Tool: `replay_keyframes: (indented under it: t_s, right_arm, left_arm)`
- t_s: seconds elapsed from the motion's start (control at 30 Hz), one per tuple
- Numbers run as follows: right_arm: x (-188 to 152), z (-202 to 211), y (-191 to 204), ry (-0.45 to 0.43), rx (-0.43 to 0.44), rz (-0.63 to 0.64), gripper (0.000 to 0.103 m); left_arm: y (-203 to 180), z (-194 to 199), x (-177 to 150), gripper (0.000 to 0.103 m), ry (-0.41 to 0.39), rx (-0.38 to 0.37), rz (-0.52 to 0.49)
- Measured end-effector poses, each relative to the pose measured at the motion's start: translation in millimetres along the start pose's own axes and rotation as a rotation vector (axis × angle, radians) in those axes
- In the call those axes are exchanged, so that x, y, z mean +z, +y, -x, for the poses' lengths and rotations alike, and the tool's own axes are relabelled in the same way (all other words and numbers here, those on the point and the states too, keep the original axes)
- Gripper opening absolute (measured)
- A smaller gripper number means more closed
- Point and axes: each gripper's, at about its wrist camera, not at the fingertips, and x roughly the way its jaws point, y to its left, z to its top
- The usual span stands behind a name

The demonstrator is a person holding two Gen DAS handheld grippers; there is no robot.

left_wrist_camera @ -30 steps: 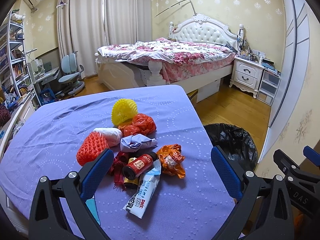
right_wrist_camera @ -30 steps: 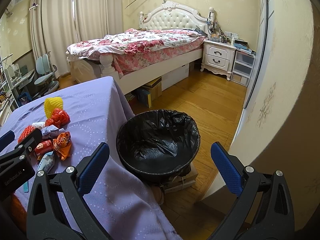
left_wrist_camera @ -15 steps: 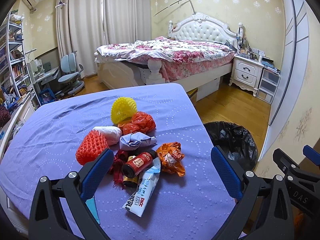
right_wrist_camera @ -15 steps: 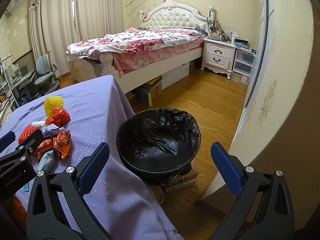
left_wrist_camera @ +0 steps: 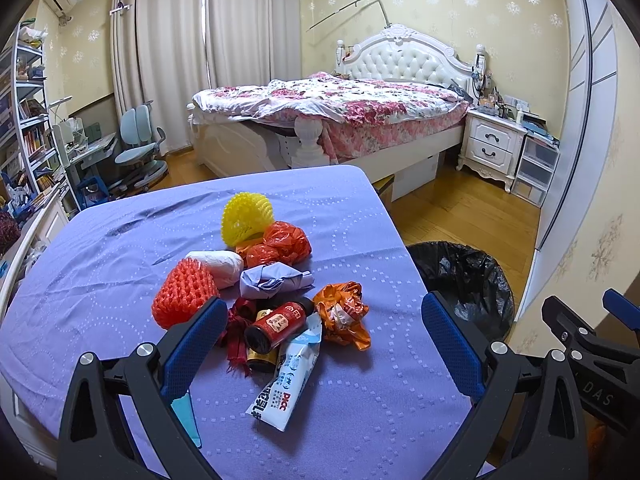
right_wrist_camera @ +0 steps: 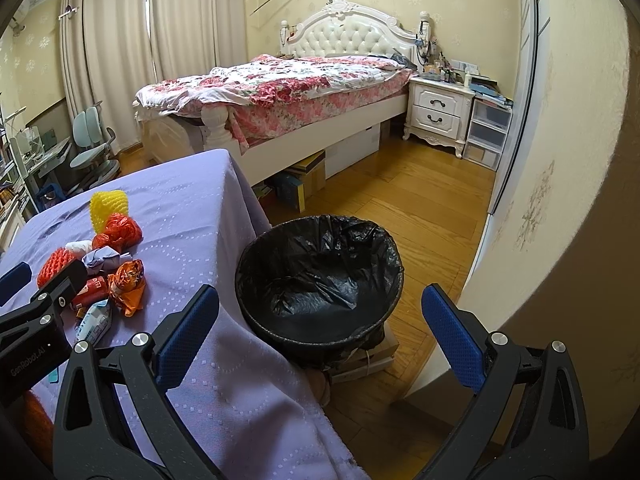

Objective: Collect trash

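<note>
Here, left gripper (left_wrist_camera: 320, 340) hangs over the near edge of the purple dotted tablecloth (left_wrist_camera: 120, 264), jaws spread wide, nothing between them. Trash pile sits mid-cloth, just ahead of the fingers: yellow foam fruit net (left_wrist_camera: 247, 214) at 12 o'clock of the pile, crumpled orange-red plastic bag (left_wrist_camera: 282, 243) touching it at its 5 o'clock, white paper wad (left_wrist_camera: 218, 266) and red foam fruit net (left_wrist_camera: 183, 298) toward 9 o'clock, twisted lilac wrapper (left_wrist_camera: 274, 280) in the centre. Small dark bottle with a red label (left_wrist_camera: 278, 324) lies on its side at 6 o'clock, resting on a white squeezed tube with blue print (left_wrist_camera: 290, 376); crumpled orange foil wrapper (left_wrist_camera: 344, 314) just beside it at 3 o'clock. Right gripper (right_wrist_camera: 320, 344) hangs above the black-lined round bin (right_wrist_camera: 320, 272), jaws likewise released and empty. Bin stands on the wooden floor, just beside the table's right edge, at 3 o'clock of the pile.
</note>
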Motion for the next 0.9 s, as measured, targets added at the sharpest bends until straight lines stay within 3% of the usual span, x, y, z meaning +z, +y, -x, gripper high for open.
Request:
replay_keyframes:
  t_s: [0.33, 0.53, 0.7, 0.9]
  right_arm:
    - [-15.5, -0.4, 19.5, 0.017, 0.024, 0.015, 0.099]
    - [-23.4, -2.9, 38.4, 0.052, 0.059, 0.028, 0.099]
    - [-25.6, -1.3, 57.3, 0.08, 0.102, 0.063, 0.088]
    - [-21.8, 1.3, 68.9, 0.089, 0.124, 0.094, 0.087]
  left_arm:
    - [24.5, 1.6, -9.6, 0.096, 0.015, 0.032, -0.006]
    - [64.8, 1.0, -19.3, 0.088, 0.061, 0.075, 0.03]
    - [92.1, 4.5, -30.7, 0.086, 0.085, 0.104, 0.056]
    - [115.1, -0.4, -42.3, 0.085, 0.141, 0.134, 0.089]
